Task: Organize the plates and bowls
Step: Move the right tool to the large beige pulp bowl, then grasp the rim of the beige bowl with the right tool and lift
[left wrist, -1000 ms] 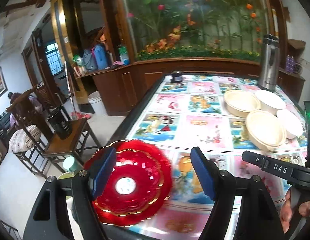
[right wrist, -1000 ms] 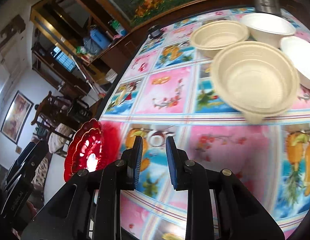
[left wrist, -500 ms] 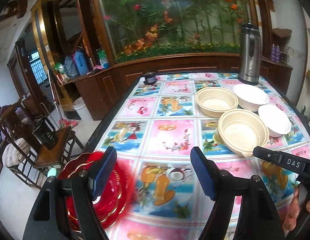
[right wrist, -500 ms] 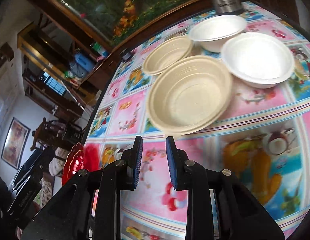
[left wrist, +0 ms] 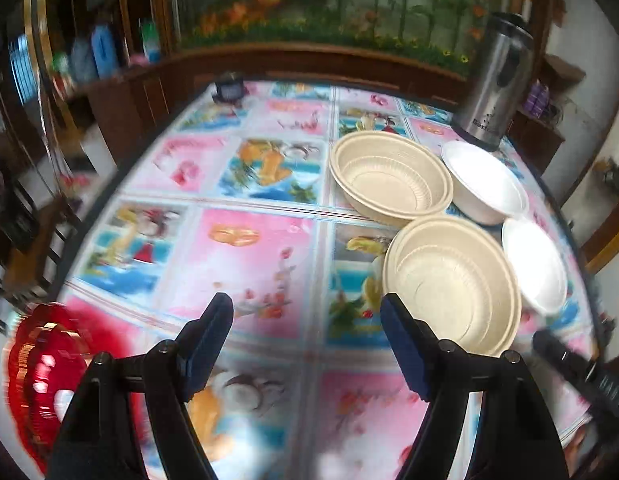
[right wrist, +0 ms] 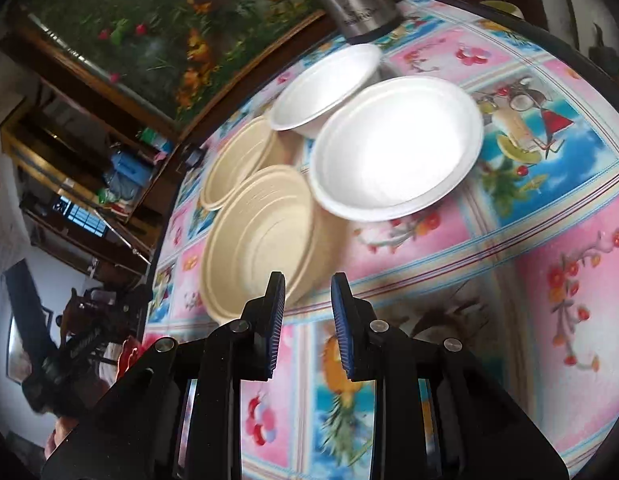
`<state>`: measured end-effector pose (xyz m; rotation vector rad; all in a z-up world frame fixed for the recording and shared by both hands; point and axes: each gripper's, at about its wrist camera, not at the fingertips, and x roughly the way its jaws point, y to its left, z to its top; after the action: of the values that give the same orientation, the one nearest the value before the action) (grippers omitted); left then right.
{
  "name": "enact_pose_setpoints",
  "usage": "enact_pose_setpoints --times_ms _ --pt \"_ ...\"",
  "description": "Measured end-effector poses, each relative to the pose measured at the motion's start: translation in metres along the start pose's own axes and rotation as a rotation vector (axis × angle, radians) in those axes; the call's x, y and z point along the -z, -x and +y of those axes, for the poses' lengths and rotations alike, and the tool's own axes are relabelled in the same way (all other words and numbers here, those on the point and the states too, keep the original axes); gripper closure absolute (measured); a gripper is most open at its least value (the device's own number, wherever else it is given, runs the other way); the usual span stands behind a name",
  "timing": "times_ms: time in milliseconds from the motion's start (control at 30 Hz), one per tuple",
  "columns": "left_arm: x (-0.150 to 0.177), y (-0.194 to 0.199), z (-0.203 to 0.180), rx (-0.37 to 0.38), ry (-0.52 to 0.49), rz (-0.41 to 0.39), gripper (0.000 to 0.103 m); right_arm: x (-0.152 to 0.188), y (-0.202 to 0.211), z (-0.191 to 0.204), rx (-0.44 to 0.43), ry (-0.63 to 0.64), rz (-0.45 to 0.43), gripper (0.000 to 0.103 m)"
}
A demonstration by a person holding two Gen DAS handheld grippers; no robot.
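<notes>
both grippers have swung away from the red plate (left wrist: 41, 376) toward the bowls: left gripper (left wrist: 305, 344) wide open and empty, right gripper (right wrist: 308, 312) narrowly parted and empty, nearing the closest beige bowl (right wrist: 257, 240)

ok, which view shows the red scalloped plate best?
Left wrist. The red scalloped plate sits at the table's near-left corner, blurred and cut by the frame edge, but its gold-trimmed rim reads. The right wrist view shows only a red sliver behind the gripper body.
</notes>
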<state>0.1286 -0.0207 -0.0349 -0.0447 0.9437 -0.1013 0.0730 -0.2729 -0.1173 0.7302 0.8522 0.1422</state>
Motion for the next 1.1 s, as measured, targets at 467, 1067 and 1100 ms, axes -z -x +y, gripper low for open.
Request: enact_pose_setpoints --times_ms 467,1067,1100 --pt "-0.025 -0.047 -0.002 0.104 0.129 0.136 0.027 -0.014 -0.035 0.002 -0.039 -0.069 0.086 0.08" --pt "-0.025 -0.064 -0.023 0.211 0.127 0.235 0.029 -0.019 -0.042 0.0 -0.045 -0.116 0.097 0.08" --pt "-0.025 -0.064 -0.026 0.207 0.116 0.231 0.029 -0.019 -0.043 0.0 -0.046 -0.118 0.098 0.08"
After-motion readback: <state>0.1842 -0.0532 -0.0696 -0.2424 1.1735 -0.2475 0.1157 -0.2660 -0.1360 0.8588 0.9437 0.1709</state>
